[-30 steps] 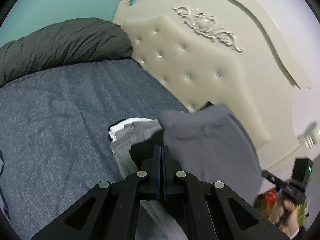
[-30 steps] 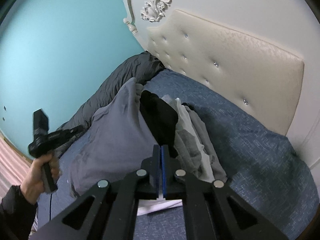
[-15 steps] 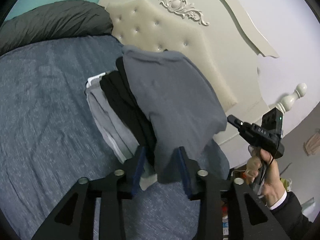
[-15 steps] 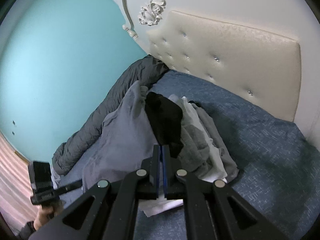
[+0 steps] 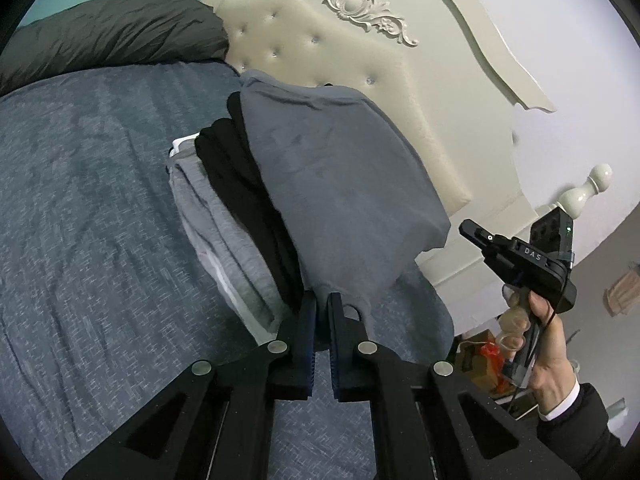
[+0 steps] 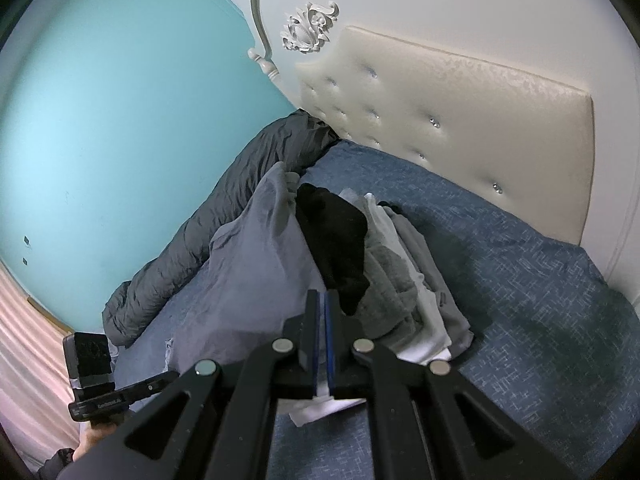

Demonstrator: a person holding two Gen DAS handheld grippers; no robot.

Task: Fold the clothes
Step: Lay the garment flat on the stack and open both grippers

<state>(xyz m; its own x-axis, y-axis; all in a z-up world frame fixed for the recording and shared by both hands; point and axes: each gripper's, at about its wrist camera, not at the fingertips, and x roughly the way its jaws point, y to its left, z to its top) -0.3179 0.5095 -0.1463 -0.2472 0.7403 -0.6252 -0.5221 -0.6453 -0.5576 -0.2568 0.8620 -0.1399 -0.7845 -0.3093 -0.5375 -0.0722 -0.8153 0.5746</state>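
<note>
Writing: "DAS" in pale letters on the black body of the right gripper (image 5: 520, 256), seen from the left wrist view; a pale line of print on the left gripper's body in the right wrist view, too small to read
Right hand (image 5: 536, 332): wrapped around the handle, fingers curled at the front, white cuff and dark sleeve at the wrist; held beside the bed's edge, near the cream headboard (image 5: 352, 92)
Left gripper (image 5: 322, 300): a narrow gap between the pads, tips at the near edge of the grey-blue garment (image 5: 336, 184); whether cloth is pinched I cannot tell
Right gripper, own view: pads pressed together, nothing seen between them; tips at the stack's near side
Clothes: a folded stack on the blue bedspread (image 5: 92, 240); grey-blue garment on top, black garment (image 5: 240, 176) under it, light grey garment (image 5: 224, 232) and white ones below
Behind: dark duvet (image 5: 108, 36) rolled along the teal wall
</note>
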